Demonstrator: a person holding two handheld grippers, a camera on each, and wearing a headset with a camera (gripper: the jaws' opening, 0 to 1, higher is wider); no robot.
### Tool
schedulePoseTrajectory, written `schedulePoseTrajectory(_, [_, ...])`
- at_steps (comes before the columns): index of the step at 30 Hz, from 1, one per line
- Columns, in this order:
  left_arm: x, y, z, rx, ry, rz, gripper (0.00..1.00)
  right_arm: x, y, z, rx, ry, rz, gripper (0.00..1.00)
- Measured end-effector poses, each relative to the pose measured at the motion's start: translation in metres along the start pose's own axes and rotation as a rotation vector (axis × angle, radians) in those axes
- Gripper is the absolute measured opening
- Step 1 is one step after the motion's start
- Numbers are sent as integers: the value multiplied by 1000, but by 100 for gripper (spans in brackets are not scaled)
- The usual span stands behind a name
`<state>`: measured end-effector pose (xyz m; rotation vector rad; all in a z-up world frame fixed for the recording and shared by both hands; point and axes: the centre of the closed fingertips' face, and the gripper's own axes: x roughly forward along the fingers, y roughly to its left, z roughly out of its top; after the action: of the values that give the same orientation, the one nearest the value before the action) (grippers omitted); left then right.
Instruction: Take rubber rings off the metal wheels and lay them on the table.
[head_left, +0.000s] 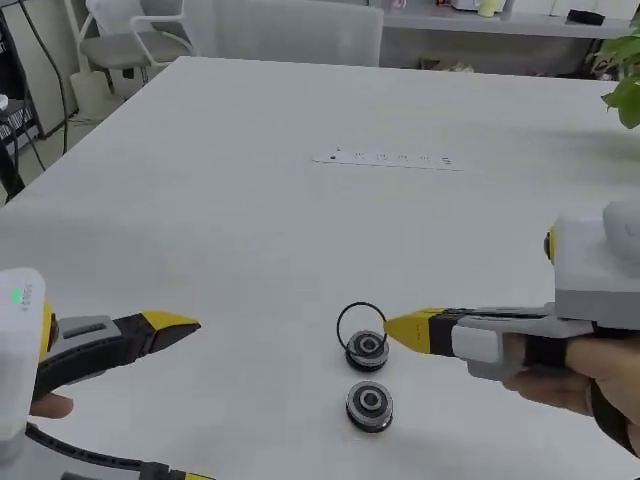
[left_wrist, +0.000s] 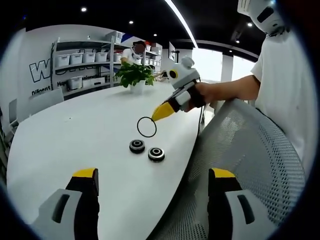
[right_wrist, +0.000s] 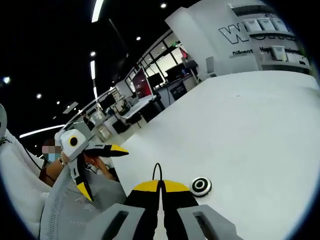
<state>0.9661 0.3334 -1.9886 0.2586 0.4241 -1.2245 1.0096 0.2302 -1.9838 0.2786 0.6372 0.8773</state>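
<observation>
Our right claw (head_left: 388, 327) is clenched on a thin rubber ring (head_left: 360, 304), lifted free above the upper wheel (head_left: 367, 348) at lower centre; the left claw (left_wrist: 153, 175) stands released. Next we should lower the ring onto bare counter (head_left: 250, 200) and let go.

Shiny metal wheels (head_left: 369, 404), matt table (head_left: 250, 220)

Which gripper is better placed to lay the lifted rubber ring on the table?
Right. The right gripper is shut on the rubber ring, just above the table beside the metal wheels; the left gripper is open, empty, and farther off.
</observation>
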Motion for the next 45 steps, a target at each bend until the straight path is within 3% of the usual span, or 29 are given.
schedulePoseTrajectory(14, [0,0,-3,9,19,2,88,24,19,-28,-95,122,54,0])
schedulePoseTrajectory(26, [1,1,-5,11,28,4,87,41,14,-49,-187,177,26,0])
schedulePoseTrajectory(32, [0,2,-5,10,24,7,86,49,13,-64,-294,205,11,0])
schedulePoseTrajectory(38, [0,3,-5,6,19,9,85,53,12,-69,-318,203,8,0])
schedulePoseTrajectory(45, [0,3,-6,4,21,6,84,56,10,-78,-346,246,-1,0])
